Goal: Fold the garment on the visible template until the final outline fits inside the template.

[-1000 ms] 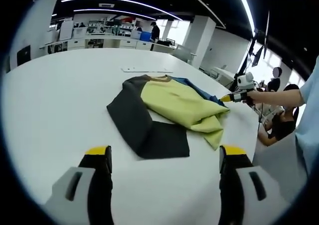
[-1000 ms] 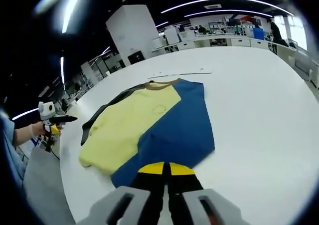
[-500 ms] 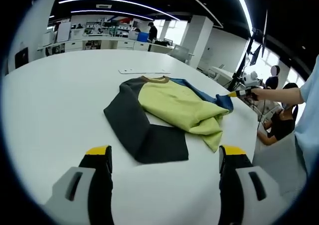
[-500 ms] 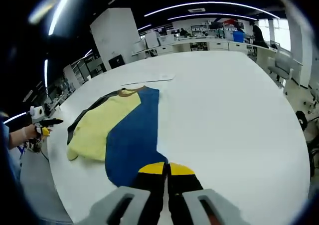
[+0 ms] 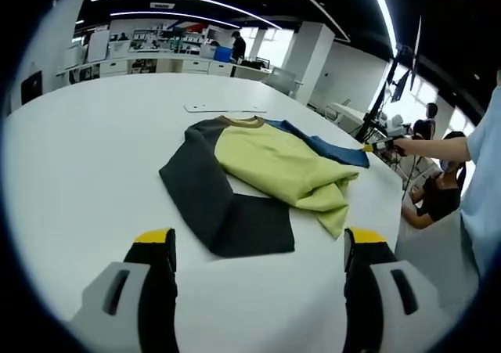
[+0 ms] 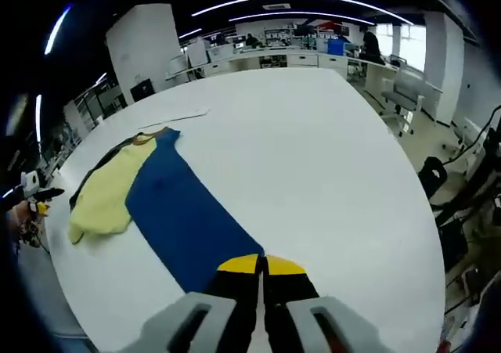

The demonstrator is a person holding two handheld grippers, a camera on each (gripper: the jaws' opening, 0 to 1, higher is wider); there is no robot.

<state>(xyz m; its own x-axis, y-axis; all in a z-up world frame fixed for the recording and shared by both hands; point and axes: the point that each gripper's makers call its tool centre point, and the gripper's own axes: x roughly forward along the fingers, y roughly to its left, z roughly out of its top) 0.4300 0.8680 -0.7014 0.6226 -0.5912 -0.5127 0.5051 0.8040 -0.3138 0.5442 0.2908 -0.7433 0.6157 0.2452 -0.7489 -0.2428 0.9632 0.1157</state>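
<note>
Right gripper: jaws pressed together on the edge of the blue panel, drawn out long and flat across the white table; left gripper: jaws spread, empty, short of the garment lying mid-table. Judged soft, light, limp, prone to sagging and sliding on the smooth top; best taken at hems or sleeve edges. Count: one garment, two grippers, one thin strip beyond the collar, possibly a template mark.

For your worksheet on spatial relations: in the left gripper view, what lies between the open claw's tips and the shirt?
Only bare white table. In the left gripper view the left claw stands open short of the shirt, nothing between.
</note>
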